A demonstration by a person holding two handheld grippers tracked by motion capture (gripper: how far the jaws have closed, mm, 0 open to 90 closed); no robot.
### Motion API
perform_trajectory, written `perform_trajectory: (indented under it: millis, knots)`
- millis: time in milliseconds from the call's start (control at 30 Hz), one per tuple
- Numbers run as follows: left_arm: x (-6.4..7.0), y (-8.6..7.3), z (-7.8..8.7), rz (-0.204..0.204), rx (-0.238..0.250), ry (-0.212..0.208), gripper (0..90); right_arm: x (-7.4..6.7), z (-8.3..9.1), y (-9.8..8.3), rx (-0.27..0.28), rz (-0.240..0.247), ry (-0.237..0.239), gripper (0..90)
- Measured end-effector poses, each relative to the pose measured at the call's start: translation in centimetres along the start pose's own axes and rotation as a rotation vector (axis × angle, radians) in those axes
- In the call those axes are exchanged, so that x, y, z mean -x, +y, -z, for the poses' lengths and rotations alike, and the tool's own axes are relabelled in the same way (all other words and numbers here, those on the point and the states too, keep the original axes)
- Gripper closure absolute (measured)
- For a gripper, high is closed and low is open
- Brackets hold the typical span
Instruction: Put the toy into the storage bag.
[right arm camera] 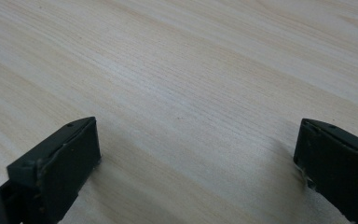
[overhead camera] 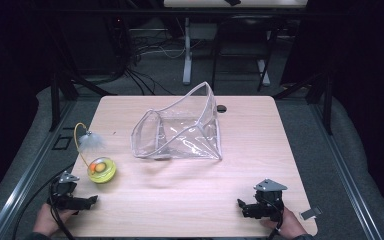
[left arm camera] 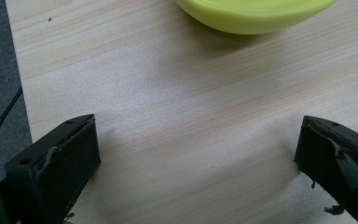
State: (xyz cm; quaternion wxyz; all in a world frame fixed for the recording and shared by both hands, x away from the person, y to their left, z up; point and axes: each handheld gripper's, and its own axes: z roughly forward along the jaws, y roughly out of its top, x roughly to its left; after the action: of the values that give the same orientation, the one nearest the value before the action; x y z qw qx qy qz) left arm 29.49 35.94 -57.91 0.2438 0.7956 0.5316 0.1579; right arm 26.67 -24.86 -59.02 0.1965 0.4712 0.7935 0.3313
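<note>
Both grippers rest low on the surface (overhead camera: pixel 190 185), left gripper (overhead camera: pixel 91 200) and right gripper (overhead camera: pixel 241 206) fingers spread wide, empty; nearest the left sits the yellow dish toy (overhead camera: pixel 101 170), best approached squarely.

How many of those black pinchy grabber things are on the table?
2. The left gripper sits at the table's near left corner, just below the yellow-green toy. The right gripper sits at the near right edge. Both have their jaws wide apart, holding nothing.
</note>
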Motion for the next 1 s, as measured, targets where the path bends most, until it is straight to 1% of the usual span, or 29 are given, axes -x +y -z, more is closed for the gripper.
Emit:
perform_trajectory:
  millis: [400, 433, 500, 600, 633, 667, 700, 767, 833, 867, 900, 933, 967, 1000]
  knots:
    - [0.0, 0.1, 0.0, -0.001, -0.004, 0.005, 0.0, 0.0, 0.0, 0.0, -0.001, 0.002, 0.001, 0.0]
    - [-0.1, 0.2, 0.0, -0.009, -0.016, -0.002, 0.0, 0.0, 0.0, 0.0, -0.002, 0.002, 0.001, 0.0]
    - [-0.1, 0.3, 0.1, -0.012, -0.034, -0.004, 0.0, 0.0, 0.0, 0.0, -0.001, 0.002, 0.002, 0.0]
    - [-0.1, 0.4, 0.0, -0.013, -0.037, 0.002, 0.0, 0.0, 0.0, 0.0, 0.000, 0.000, 0.000, 0.0]
    - [-0.1, 0.5, 0.1, -0.021, -0.053, -0.009, 0.0, 0.0, 0.0, 0.0, 0.000, 0.001, 0.001, 0.0]
    - [0.0, 0.5, 0.1, -0.022, -0.055, -0.006, 0.1, 0.0, 0.0, 0.0, 0.000, 0.000, 0.001, 0.0]
    - [0.1, 0.6, 0.2, -0.018, -0.071, -0.019, 0.1, 0.0, 0.0, 0.0, 0.000, 0.000, 0.001, 0.0]
    - [0.1, 0.8, 0.4, -0.014, -0.076, -0.021, 0.1, 0.0, 0.0, 0.0, 0.000, 0.000, 0.001, 0.0]
    - [0.2, 1.0, 0.7, -0.017, -0.071, -0.016, 0.1, 0.0, 0.0, 0.0, 0.000, 0.000, 0.001, 0.0]
    - [0.2, 1.2, 1.2, -0.008, -0.053, -0.007, 0.2, 0.0, 0.0, 0.0, 0.000, 0.000, 0.001, 0.0]
    - [0.2, 1.2, 1.2, -0.008, -0.053, -0.007, 0.2, 0.0, 0.0, 0.0, 0.000, 0.000, 0.001, 0.0]
    - [0.2, 1.3, 1.4, -0.002, -0.039, -0.003, 0.2, 0.0, 0.0, 0.0, 0.000, 0.000, 0.001, 0.0]
    - [0.2, 1.4, 1.9, -0.007, -0.027, 0.009, 0.2, 0.0, 0.0, 0.0, 0.000, 0.000, 0.001, 0.0]
    - [0.2, 1.4, 1.9, -0.007, -0.027, 0.009, 0.2, 0.0, 0.0, 0.0, 0.000, 0.000, 0.001, 0.0]
